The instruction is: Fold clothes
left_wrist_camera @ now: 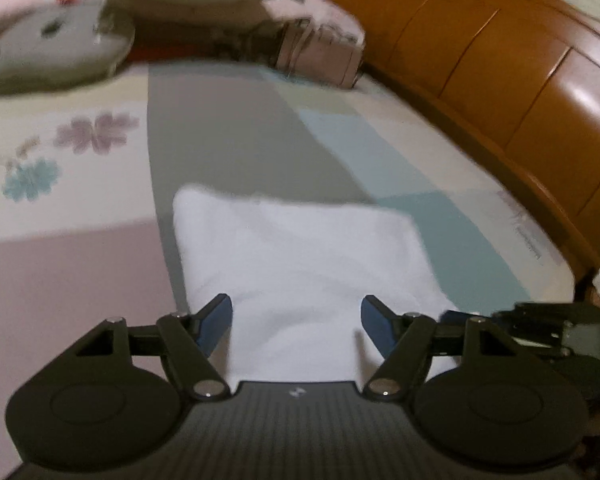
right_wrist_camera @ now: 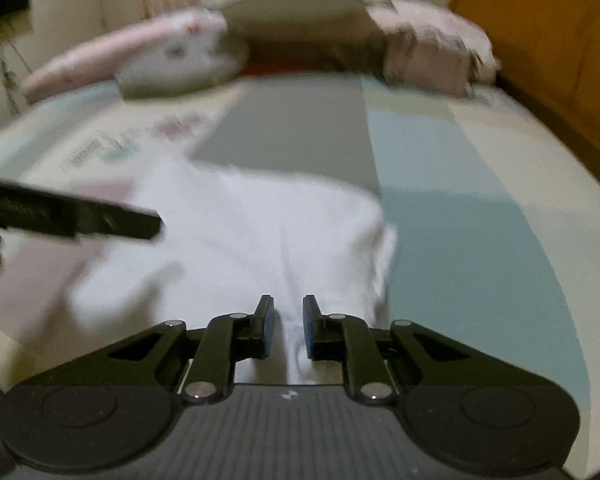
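Observation:
A white garment lies folded on the patchwork bed sheet. My left gripper hovers over its near edge with the jaws wide open, and the blue pads stand apart from the cloth. In the right wrist view the same white garment spreads ahead. My right gripper has its jaws nearly together, with a raised crease of the white cloth pinched between them. The left gripper's black finger juts in from the left. The right gripper's body shows at the left wrist view's right edge.
Pillows and a rolled quilt are piled at the bed's far end, with a grey pillow beside them. An orange wooden bed frame runs along the right side. Open sheet lies right of the garment.

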A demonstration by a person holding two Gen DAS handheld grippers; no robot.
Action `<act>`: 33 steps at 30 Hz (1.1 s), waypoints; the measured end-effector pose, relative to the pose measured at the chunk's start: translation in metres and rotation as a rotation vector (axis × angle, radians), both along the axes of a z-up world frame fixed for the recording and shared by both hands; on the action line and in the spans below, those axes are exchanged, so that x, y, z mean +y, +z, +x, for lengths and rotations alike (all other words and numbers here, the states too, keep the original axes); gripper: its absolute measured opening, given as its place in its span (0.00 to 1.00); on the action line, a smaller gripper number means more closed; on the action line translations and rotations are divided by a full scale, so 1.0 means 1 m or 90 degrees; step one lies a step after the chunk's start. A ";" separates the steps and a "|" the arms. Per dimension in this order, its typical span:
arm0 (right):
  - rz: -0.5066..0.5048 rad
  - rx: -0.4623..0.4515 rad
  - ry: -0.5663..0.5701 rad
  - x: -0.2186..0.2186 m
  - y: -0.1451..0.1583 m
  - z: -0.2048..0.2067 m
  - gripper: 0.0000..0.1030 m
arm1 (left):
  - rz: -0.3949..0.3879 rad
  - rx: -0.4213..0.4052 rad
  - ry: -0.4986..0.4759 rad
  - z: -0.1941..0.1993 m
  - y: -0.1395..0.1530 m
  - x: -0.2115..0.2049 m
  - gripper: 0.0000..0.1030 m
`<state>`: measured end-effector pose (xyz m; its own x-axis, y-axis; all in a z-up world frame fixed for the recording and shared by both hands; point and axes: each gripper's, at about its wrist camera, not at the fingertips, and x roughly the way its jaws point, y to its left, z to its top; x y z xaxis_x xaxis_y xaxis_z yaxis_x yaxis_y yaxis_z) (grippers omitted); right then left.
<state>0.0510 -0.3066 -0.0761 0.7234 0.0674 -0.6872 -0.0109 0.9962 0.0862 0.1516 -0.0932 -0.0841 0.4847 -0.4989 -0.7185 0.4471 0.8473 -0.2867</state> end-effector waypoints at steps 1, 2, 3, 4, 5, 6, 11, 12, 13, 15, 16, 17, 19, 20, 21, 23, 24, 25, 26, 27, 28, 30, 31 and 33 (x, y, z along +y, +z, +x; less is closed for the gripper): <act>0.022 -0.015 -0.004 -0.006 -0.002 -0.006 0.17 | 0.005 0.002 0.002 0.002 -0.004 -0.001 0.67; 0.036 -0.020 -0.011 -0.010 -0.003 -0.009 0.17 | 0.005 -0.006 0.000 0.002 -0.004 -0.001 0.68; 0.048 -0.022 -0.020 -0.013 -0.004 -0.011 0.17 | 0.005 -0.011 0.002 0.002 -0.001 -0.001 0.68; 0.050 -0.025 -0.024 -0.013 -0.005 -0.012 0.17 | 0.005 -0.014 0.006 0.003 0.004 -0.001 0.68; 0.039 -0.028 -0.024 -0.009 -0.006 -0.012 0.17 | -0.001 -0.030 0.005 0.004 0.009 -0.002 0.68; 0.025 -0.031 -0.022 -0.005 -0.007 -0.012 0.17 | -0.009 -0.052 -0.001 0.006 0.015 -0.003 0.69; 0.030 -0.048 -0.041 -0.001 -0.010 -0.017 0.18 | 0.019 -0.064 -0.017 0.038 -0.001 -0.019 0.69; 0.035 -0.051 -0.045 -0.001 -0.010 -0.020 0.18 | 0.033 -0.068 -0.012 0.045 -0.006 -0.022 0.69; 0.031 -0.054 -0.047 0.000 -0.010 -0.022 0.18 | 0.039 -0.073 -0.009 0.049 -0.008 -0.024 0.69; 0.016 -0.060 -0.048 0.004 -0.010 -0.025 0.18 | 0.037 -0.077 -0.007 0.052 -0.004 -0.024 0.68; 0.010 -0.062 -0.048 0.006 -0.011 -0.025 0.18 | 0.028 -0.079 -0.007 0.051 0.000 -0.022 0.68; 0.006 -0.064 -0.049 0.007 -0.011 -0.025 0.18 | 0.016 -0.085 -0.009 0.049 0.004 -0.019 0.68; 0.017 -0.067 -0.057 0.006 -0.012 -0.026 0.18 | 0.005 -0.087 -0.028 0.047 0.004 -0.019 0.69; 0.022 -0.069 -0.059 0.005 -0.012 -0.027 0.18 | 0.001 -0.087 -0.039 0.046 0.003 -0.021 0.70; 0.023 -0.070 -0.060 0.005 -0.012 -0.027 0.18 | -0.003 -0.086 -0.051 0.046 0.002 -0.022 0.72; 0.022 -0.071 -0.061 0.006 -0.012 -0.029 0.18 | 0.011 -0.073 -0.049 0.049 -0.002 -0.025 0.68; 0.017 -0.072 -0.062 0.007 -0.012 -0.029 0.18 | 0.009 -0.071 -0.047 0.048 0.001 -0.024 0.68; 0.011 -0.071 -0.062 0.009 -0.011 -0.029 0.18 | 0.007 -0.069 -0.045 0.046 0.004 -0.023 0.68; 0.007 -0.069 -0.063 0.010 -0.011 -0.029 0.18 | 0.006 -0.067 -0.043 0.045 0.007 -0.022 0.69; 0.005 -0.068 -0.061 0.010 -0.010 -0.029 0.19 | 0.004 -0.065 -0.042 0.043 0.010 -0.021 0.70; 0.003 -0.066 -0.060 0.011 -0.010 -0.028 0.19 | 0.006 -0.067 -0.041 0.039 0.015 -0.018 0.70; 0.009 -0.061 -0.059 0.009 -0.009 -0.026 0.20 | 0.021 -0.076 -0.038 0.026 0.028 -0.011 0.74; 0.013 -0.058 -0.060 0.008 -0.008 -0.026 0.21 | 0.031 -0.078 -0.033 0.020 0.033 -0.008 0.74; 0.016 -0.053 -0.062 0.009 -0.003 -0.025 0.22 | 0.046 -0.083 -0.020 0.006 0.041 0.001 0.74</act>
<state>0.0261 -0.2971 -0.0796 0.7814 0.0103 -0.6240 0.0776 0.9905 0.1136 0.1579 -0.0926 -0.0427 0.5612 -0.4650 -0.6847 0.5039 0.8482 -0.1631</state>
